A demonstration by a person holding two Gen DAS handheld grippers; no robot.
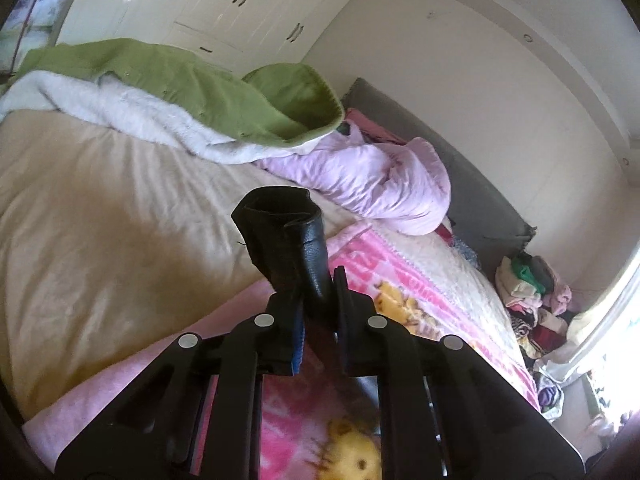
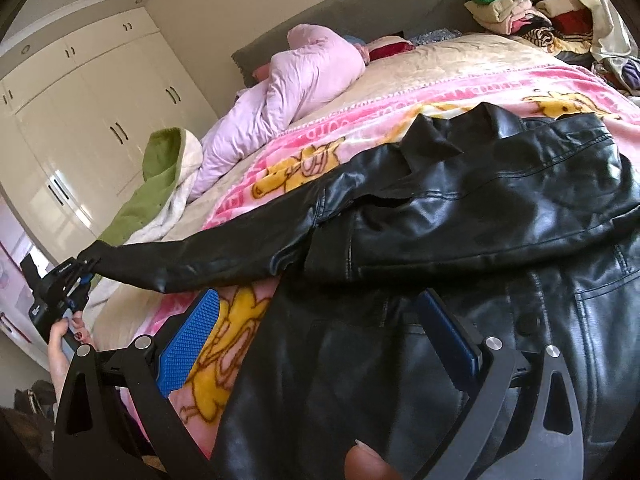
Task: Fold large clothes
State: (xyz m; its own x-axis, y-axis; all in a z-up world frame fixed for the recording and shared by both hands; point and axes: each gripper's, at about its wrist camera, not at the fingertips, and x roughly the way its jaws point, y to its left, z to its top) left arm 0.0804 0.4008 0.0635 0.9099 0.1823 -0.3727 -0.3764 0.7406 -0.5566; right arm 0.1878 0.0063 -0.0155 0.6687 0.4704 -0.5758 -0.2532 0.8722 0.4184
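Left tool (image 1: 318, 300) clamped on one black jacket (image 2: 460, 216) sleeve cuff, right tool (image 2: 320, 332) wide, two tools

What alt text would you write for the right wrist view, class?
A black leather jacket lies on a pink cartoon blanket across a bed, under the open right gripper. At far left, the left gripper holds one sleeve cuff stretched out.

A bedroom in someone's home: a wide bed (image 2: 460, 56) with a grey padded headboard (image 1: 480, 184), a pink cartoon blanket (image 2: 400, 96) over it, and glossy cream wardrobe doors (image 2: 92, 120) up to the ceiling. Heaped clothes (image 2: 520, 8) sit by the headboard, on what may be a side table, though it's blurred.
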